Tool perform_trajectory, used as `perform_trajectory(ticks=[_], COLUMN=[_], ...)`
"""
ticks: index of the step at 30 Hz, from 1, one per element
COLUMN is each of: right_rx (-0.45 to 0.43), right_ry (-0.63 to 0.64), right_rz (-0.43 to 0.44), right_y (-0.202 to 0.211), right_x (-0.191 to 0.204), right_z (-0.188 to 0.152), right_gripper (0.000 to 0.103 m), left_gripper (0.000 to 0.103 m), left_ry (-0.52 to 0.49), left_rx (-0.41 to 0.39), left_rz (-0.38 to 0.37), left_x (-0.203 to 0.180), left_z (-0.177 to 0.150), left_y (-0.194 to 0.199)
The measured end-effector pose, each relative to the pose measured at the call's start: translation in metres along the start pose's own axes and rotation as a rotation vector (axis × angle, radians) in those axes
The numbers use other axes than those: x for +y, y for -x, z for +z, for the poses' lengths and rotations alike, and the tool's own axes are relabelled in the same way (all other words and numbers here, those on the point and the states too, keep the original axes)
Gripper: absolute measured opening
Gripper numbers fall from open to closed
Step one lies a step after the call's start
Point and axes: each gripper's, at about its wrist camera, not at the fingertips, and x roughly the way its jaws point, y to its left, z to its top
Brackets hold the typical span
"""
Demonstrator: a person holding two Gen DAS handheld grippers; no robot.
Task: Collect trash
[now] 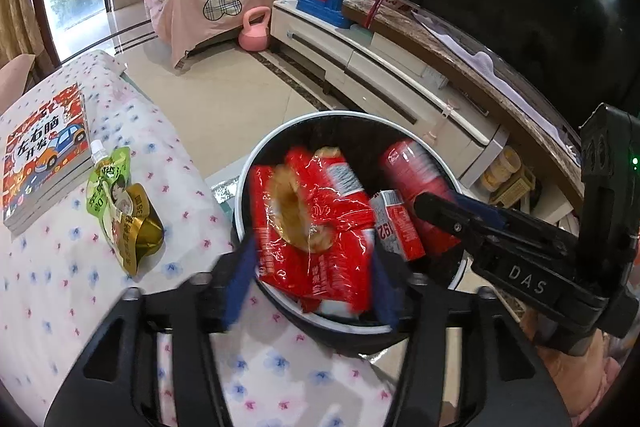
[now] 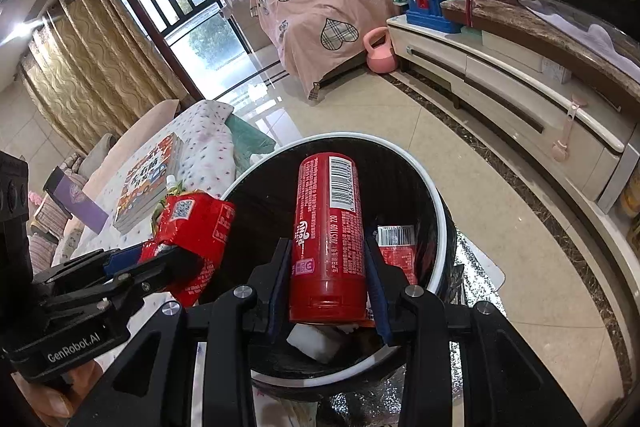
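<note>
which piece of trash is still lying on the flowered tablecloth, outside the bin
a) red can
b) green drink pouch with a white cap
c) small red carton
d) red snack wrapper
b: the green drink pouch lies on the tablecloth beside the book, while the red can, carton and wrapper are all over or in the bin.
</note>
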Motion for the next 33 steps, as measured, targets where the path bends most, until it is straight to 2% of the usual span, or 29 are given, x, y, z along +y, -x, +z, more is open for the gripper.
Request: perform_trajectory(ticks=[9,11,15,20,23,28,33], right_rx=[-0.042,-0.056,-0.109,-0.178,-0.199,-0.234,-0.277], right_ry=[-0.026,-0.029,-0.040,-0.055,-0.061,-0.051,-0.007], right_rz=[0.012,0.016,0.034,0.058,0.066,0.071,0.072], right_y=[0.022,0.028,0.051,0.078,0.088,0.102,0.120], right_x=[0.000,0.002,0.009,0.022,0.032,0.052,0.080], right_z=[-0.005,-0.008,-0.018,-0.041,-0.060,-0.087,-0.106], right_gripper=[0.051,0.060,0.069,0.092,0.097,0.099,0.101], left_gripper=[0.072,0.072,0.076,0.080,0.083,0.088,0.092], left_ry=[0.007,0.007,0.041,0.069,0.066,0.087,0.110], left_rx=[-0.051,-0.068,-0.121,-0.197,-0.242,-0.318,-0.389], left_rz=[-0.013,-0.016,-0.029,-0.017,0.000,0.023,0.041], left_x=[0.009,0.011,0.020,0.033,0.040,0.054,0.066], left_z=[-0.009,-0.012,-0.029,-0.063,-0.084,-0.121,-0.145], left_y=[0.028,0.037,0.061,0.094,0.110,0.144,0.175])
